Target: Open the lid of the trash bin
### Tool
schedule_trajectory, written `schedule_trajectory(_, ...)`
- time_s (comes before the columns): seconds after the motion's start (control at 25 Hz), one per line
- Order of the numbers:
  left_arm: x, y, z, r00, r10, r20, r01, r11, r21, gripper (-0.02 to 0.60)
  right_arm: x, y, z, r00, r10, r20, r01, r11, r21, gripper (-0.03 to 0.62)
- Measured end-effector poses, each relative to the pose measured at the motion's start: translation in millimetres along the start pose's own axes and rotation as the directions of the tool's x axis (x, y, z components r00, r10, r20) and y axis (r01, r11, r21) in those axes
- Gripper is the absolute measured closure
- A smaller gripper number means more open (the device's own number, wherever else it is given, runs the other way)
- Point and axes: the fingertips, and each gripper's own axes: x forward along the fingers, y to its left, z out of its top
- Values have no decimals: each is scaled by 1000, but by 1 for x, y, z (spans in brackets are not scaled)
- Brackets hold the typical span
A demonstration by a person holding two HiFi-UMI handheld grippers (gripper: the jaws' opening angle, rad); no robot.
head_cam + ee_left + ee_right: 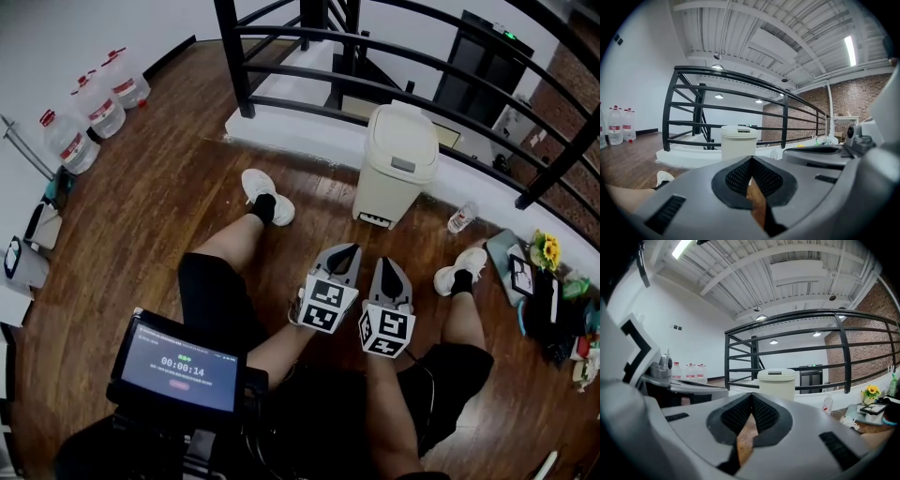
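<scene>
Looking down in the head view, we hold the left gripper [348,253] and right gripper [385,266] side by side between our legs. The trash bin [398,173] stands at twelve o'clock, well apart, its lid [405,131] down. In the left gripper view our jaws meet on nothing, with the bin [738,143] at twelve. In the right gripper view the jaws likewise meet, with the bin [777,382] at one.

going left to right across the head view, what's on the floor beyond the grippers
water jugs → white shoe → trash bin → small clear bottle → yellow flower
</scene>
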Motion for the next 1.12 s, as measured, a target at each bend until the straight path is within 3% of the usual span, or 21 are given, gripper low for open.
schedule_trajectory(0.24,0,3,-6,1000,-2,-11,2,999,-33,583,2,2,-4,1000,13,-3,-13,1000,-5,589)
schedule_trajectory(0.92,-3,10,-13,999,25,-30,-25,1000,-16,583,3,7,-9,1000,20,-19,-20,1000,-15,589)
schedule_trajectory(1.12,-4,12,-14,999,29,-30,-30,999,-18,583,3,10,-16,998,19,-63,-22,998,-55,589)
